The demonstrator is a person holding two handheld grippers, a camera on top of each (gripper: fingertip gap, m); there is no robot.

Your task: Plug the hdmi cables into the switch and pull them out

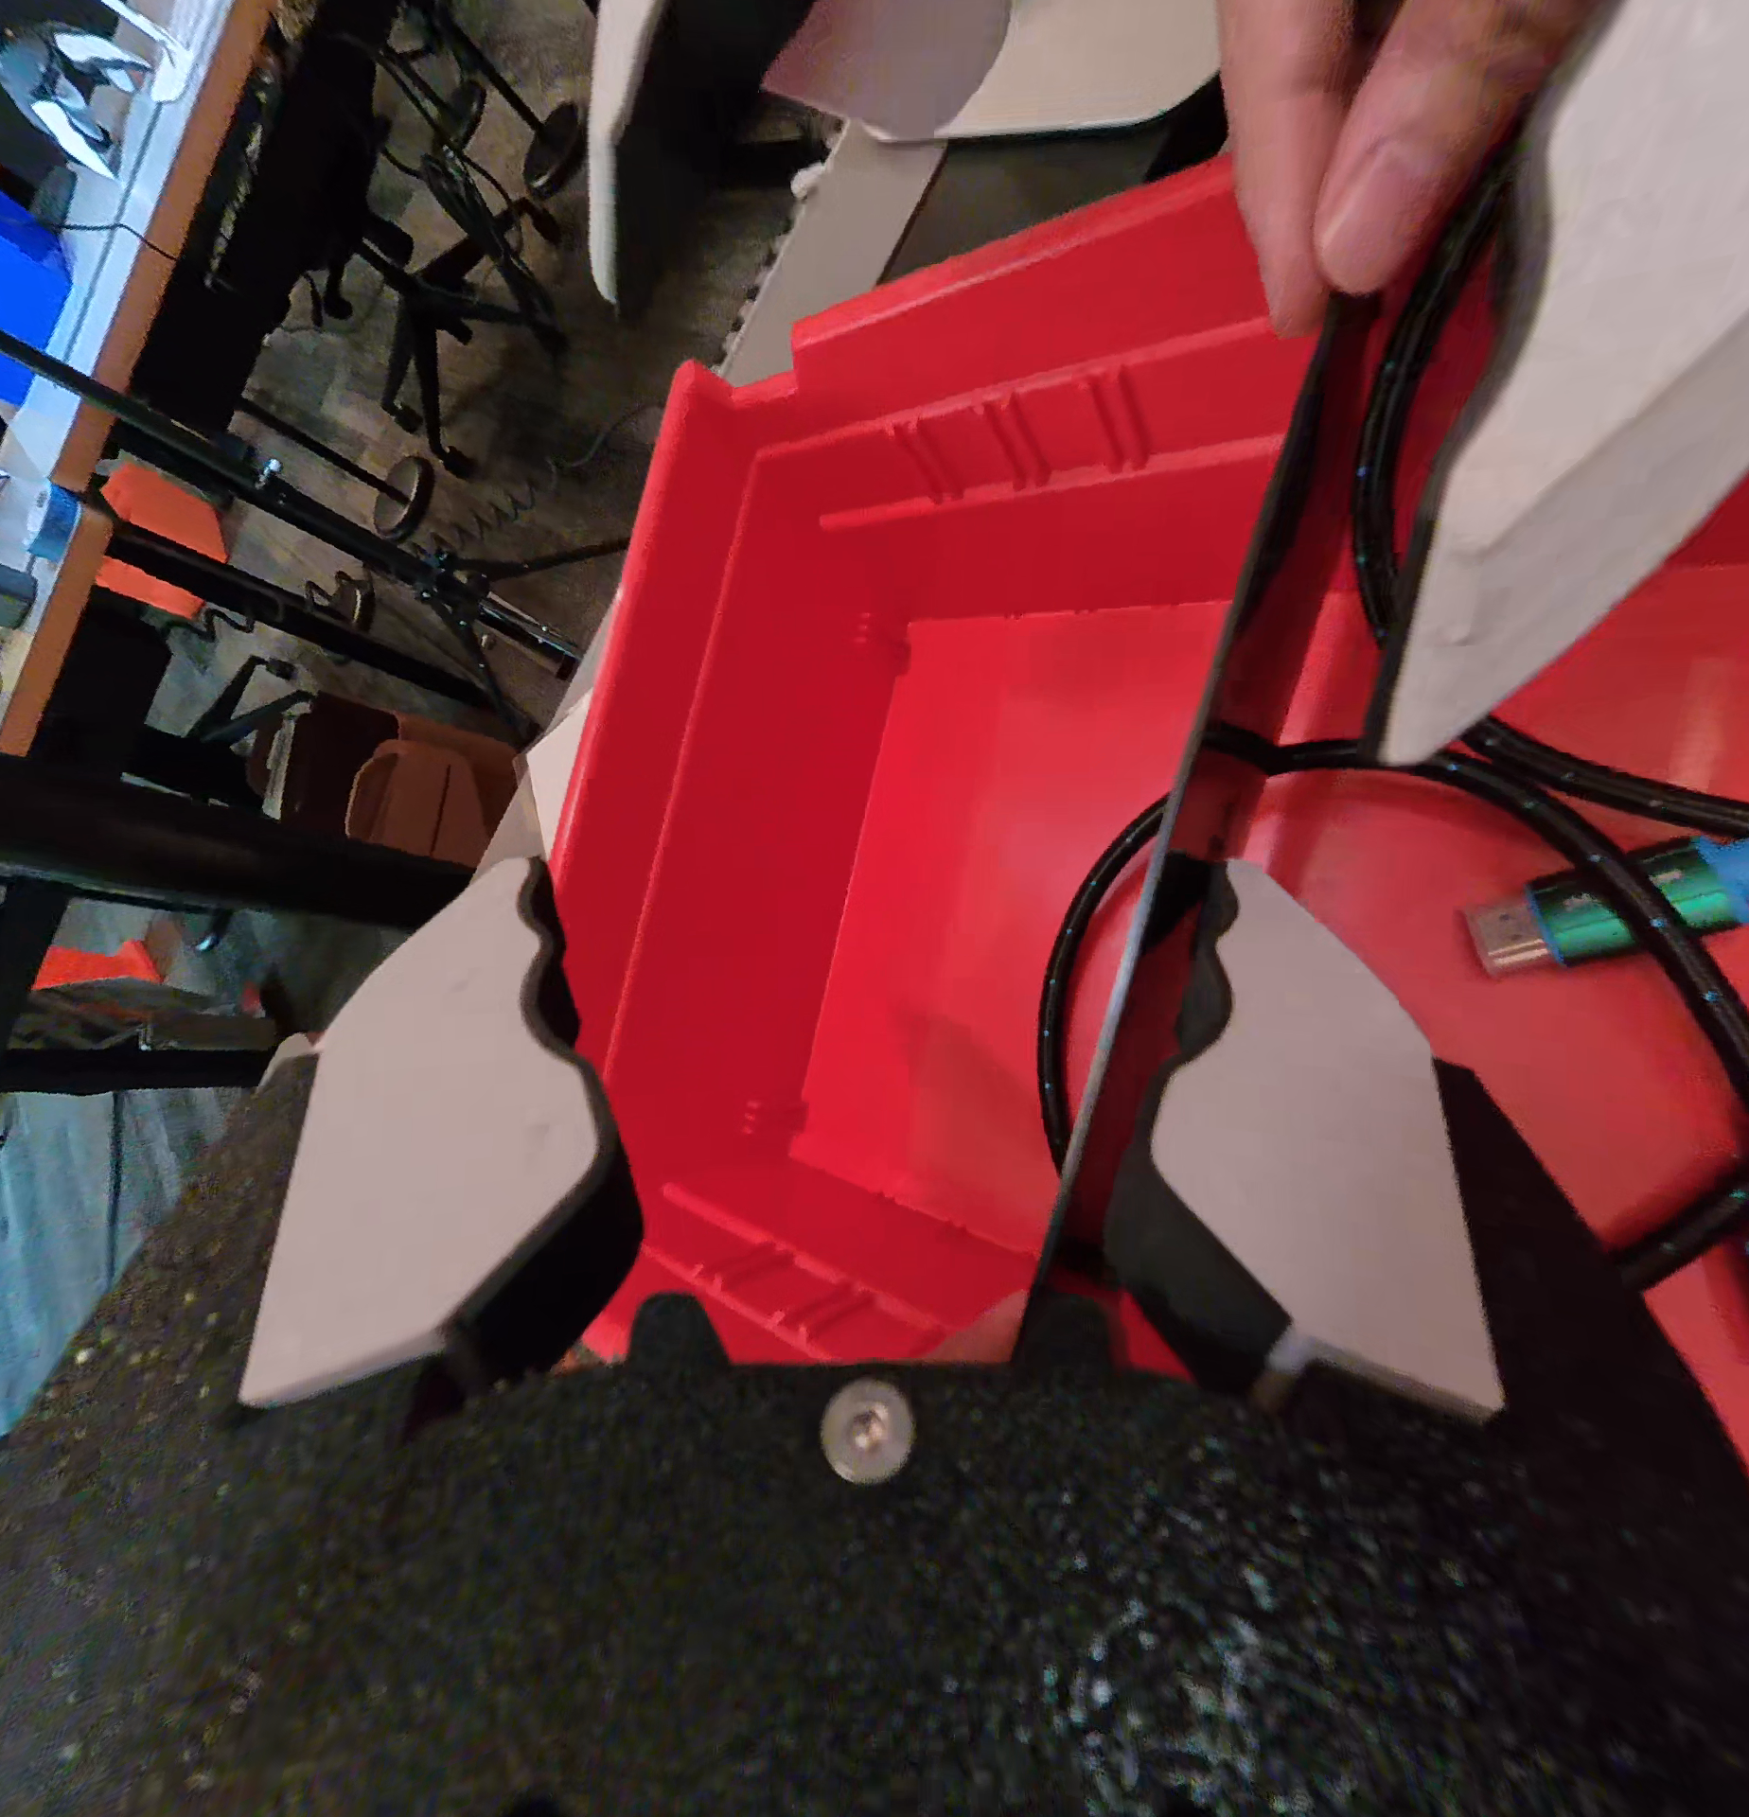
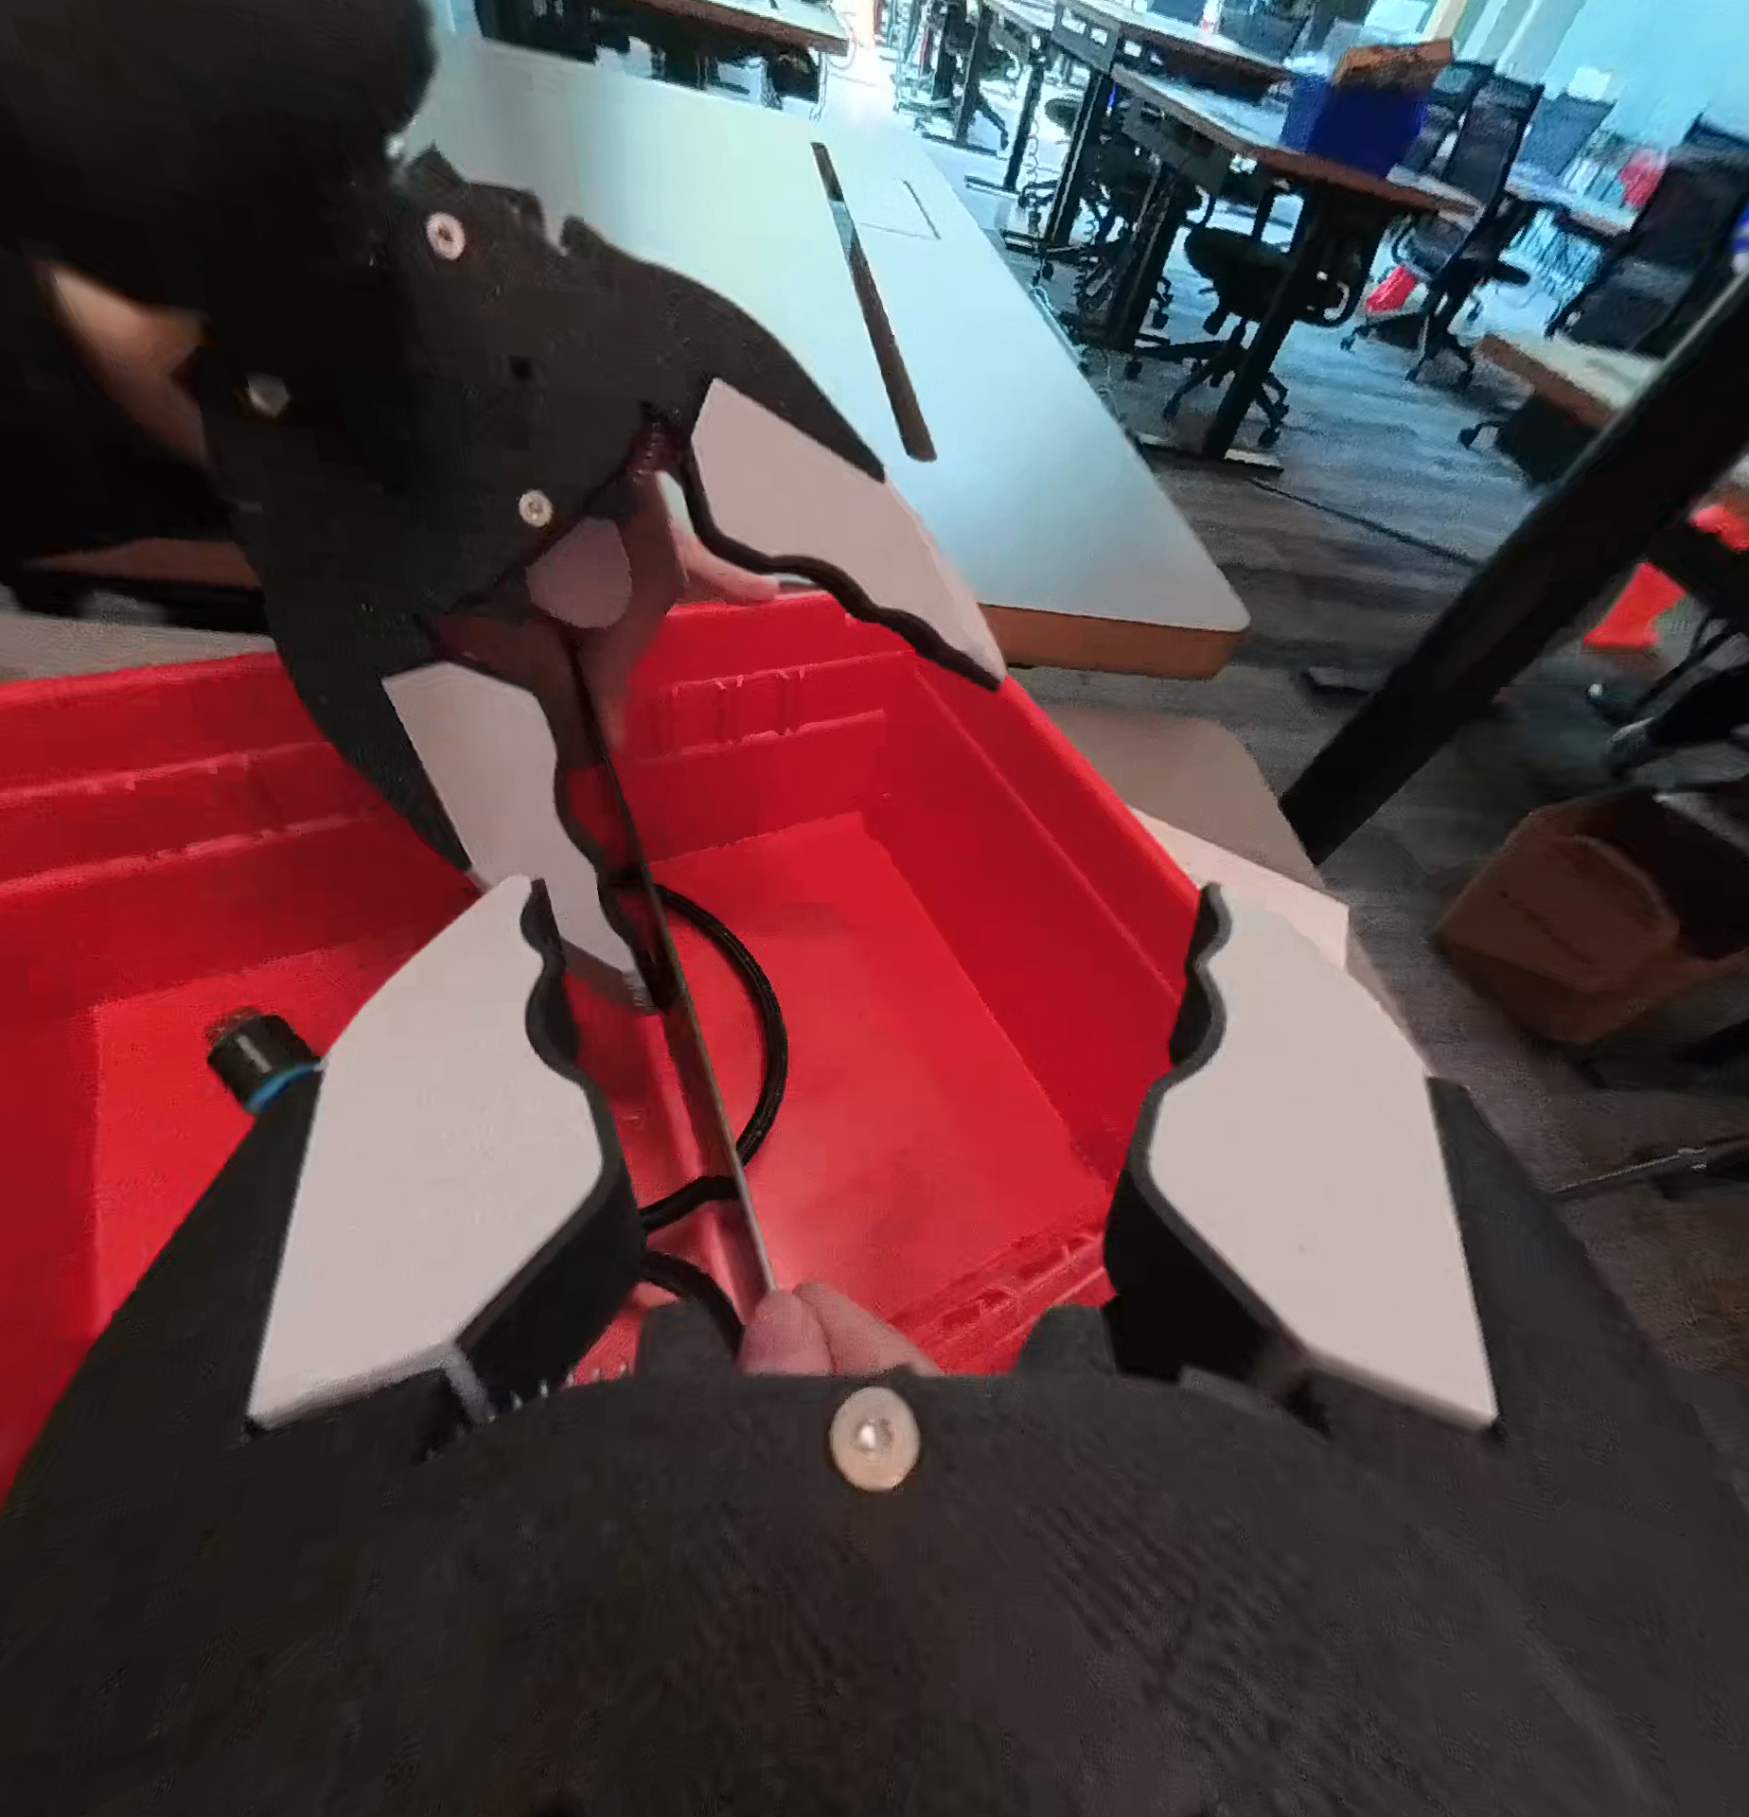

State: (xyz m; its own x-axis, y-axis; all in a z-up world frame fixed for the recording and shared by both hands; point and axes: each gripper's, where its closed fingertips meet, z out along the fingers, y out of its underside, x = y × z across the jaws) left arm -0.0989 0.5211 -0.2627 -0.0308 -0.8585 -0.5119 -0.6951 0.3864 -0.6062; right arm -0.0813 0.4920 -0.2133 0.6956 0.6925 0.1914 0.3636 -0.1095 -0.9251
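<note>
Both my left gripper (image 1: 880,993) and right gripper (image 2: 871,1023) gape over the red bin (image 1: 713,787), the HDMI cable (image 1: 1628,909) lying beside them, its far end hidden.

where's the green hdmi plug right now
In the left wrist view, the green hdmi plug lies loose on the floor of the red bin, at the right edge, beside the looped black cable.

A black braided HDMI cable (image 1: 1067,944) lies looped in the red bin (image 1: 772,787); at 3 o'clock its green-shelled plug (image 1: 1598,909) lies flat, metal tip pointing toward 9 o'clock.
</note>
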